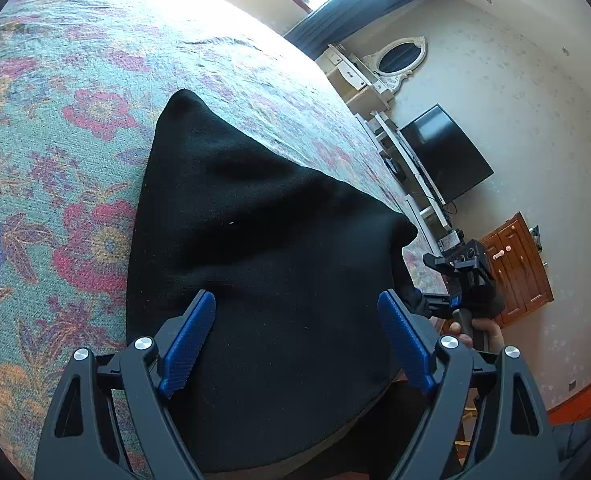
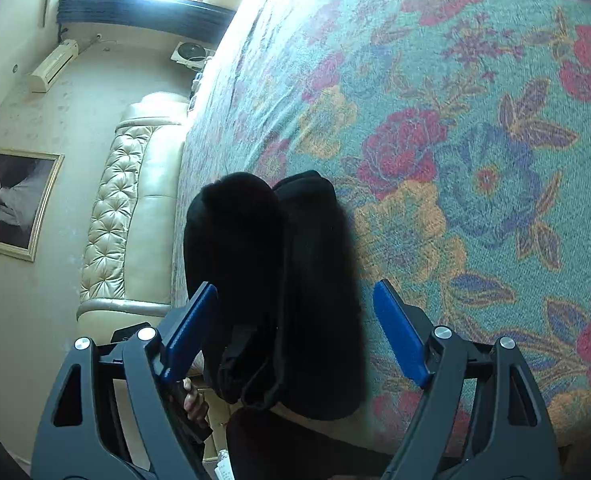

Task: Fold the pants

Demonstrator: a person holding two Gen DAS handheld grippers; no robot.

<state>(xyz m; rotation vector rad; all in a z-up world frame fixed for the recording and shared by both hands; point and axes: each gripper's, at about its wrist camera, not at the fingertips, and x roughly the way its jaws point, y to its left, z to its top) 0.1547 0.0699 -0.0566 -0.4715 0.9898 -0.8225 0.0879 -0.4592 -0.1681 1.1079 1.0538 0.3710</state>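
- Left wrist view: the black pants (image 1: 255, 264) lie on the flowered bedspread (image 1: 75, 140) at the near edge of the bed, one corner reaching away across the cover, the near part spilling over the edge.
- The left gripper (image 1: 295, 344) hangs right over that near part, jaws spread wide; the blue pads (image 1: 187, 348) stand on either side of the cloth's middle, and nothing is pinched between them.
- Whether the pads brush the fabric beneath, I cannot tell from here.
- Off to the right in the same view, the right gripper (image 1: 455, 280) sits just beside the pants' far right corner, a hand (image 1: 483, 334) wrapped around its handle.
- Right wrist view: the pants (image 2: 295, 280) show up as a dark, bunched, doubled-over mass on the bedspread (image 2: 475, 140), close to the bed's edge.
- The right gripper (image 2: 295, 336) has its jaws apart, with the dark cloth lying in the gap between them but not squeezed; the blue pads (image 2: 399, 332) stand clear of it on both sides.
- A hand (image 2: 193, 398) shows low at the left, behind the left jaw, gripping a dark handle.
- Further out: a cream tufted headboard (image 2: 127, 208) and a framed picture (image 2: 11, 204) on the wall.
- In the left view, a dark television (image 1: 443, 152), a white dresser with an oval mirror (image 1: 399, 56), and a wooden cabinet (image 1: 515, 264) line the far wall.
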